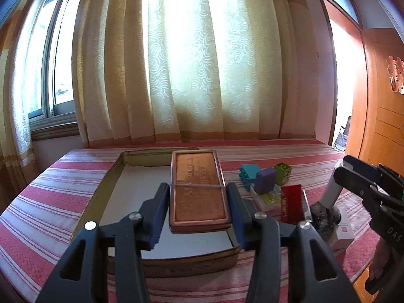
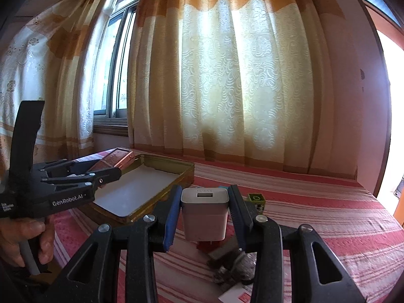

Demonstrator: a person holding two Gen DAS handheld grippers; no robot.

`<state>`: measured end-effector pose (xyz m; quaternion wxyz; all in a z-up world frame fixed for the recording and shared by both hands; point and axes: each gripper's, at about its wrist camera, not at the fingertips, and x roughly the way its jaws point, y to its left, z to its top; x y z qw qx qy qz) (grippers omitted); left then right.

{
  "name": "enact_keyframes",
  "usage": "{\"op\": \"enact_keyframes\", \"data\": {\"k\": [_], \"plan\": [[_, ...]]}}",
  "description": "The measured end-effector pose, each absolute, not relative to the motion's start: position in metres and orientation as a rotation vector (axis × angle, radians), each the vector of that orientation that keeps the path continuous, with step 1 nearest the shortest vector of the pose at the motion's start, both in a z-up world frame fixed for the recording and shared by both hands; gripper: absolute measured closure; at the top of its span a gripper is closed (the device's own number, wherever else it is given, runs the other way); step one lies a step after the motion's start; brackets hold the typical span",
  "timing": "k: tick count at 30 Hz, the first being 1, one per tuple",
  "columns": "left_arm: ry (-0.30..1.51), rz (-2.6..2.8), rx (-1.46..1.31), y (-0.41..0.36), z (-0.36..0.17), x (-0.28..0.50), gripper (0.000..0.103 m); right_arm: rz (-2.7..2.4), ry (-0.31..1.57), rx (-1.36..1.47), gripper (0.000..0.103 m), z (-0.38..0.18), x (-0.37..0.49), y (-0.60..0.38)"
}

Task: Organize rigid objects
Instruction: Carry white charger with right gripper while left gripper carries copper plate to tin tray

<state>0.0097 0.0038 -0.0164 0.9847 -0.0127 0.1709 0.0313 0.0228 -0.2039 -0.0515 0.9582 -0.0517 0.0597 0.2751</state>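
Clearly the flat copper-coloured rectangular tin (image 1: 199, 189) is pinched between the left gripper (image 1: 199, 217) pads above the open gold metal tray (image 1: 111, 176), while the right gripper (image 2: 204, 217) clamps a white plastic charger block (image 2: 204, 214) over the striped cloth (image 2: 328, 214)

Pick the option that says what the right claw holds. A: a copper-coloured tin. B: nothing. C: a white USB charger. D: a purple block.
C: in the right wrist view, the right claw is clamped on the white USB charger, its blue pads pressing both sides; the copper-coloured tin sits in the left claw instead.
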Motion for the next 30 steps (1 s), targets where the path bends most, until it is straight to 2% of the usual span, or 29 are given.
{"op": "enact_keyframes", "data": {"k": [16,30], "plan": [[0.367,0.113,-0.047,0.041,-0.020,0.025,0.058,0.660,0.140,-0.171,0.063,-0.037,0.042,-0.142],[0.453,0.150,-0.083,0.084,-0.018,0.061,0.058,0.748,0.296,-0.189,0.063,-0.023,0.106,-0.080]]}}
